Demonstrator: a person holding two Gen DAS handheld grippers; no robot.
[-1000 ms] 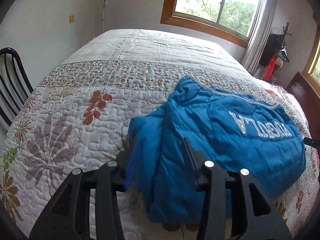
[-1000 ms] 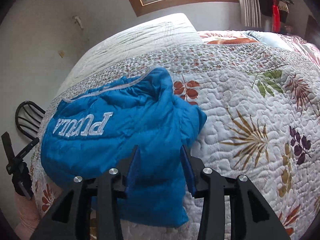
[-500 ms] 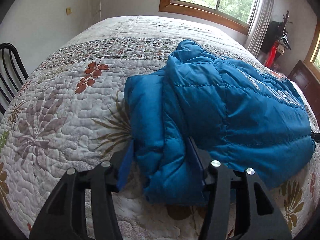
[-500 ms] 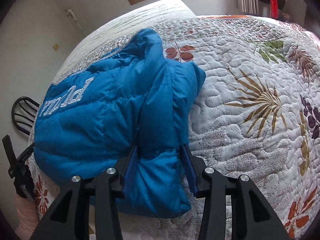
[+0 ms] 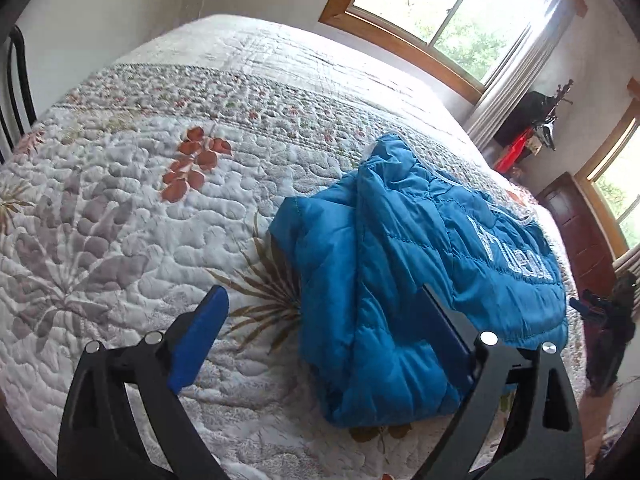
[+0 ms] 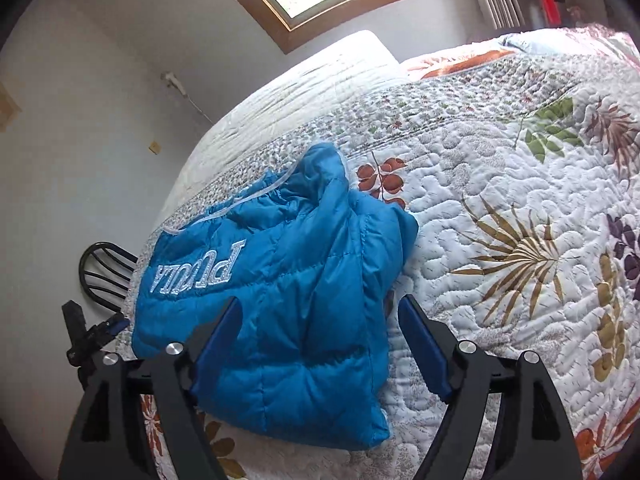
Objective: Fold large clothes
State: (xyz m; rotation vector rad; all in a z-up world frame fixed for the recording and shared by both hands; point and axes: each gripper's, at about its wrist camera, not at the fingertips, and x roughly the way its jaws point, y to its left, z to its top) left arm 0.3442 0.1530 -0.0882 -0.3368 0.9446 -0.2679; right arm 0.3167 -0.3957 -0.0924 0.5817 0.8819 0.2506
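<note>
A blue quilted Puma jacket lies folded in a bundle on the bed's floral quilt. It also shows in the right wrist view with its white lettering upside down. My left gripper is open wide above the jacket's near left corner, with nothing between the fingers' pads. My right gripper is open above the jacket's near right part and holds nothing. Each gripper shows small at the edge of the other's view.
A black metal chair stands at the bed's left side and also shows in the right wrist view. Windows and a curtain are behind the bed. Dark wooden furniture stands at the right.
Both grippers were closed around the jacket's near edge; now both have opened wide and let go. The jacket lies on the quilt and both grippers have drawn back and up.
</note>
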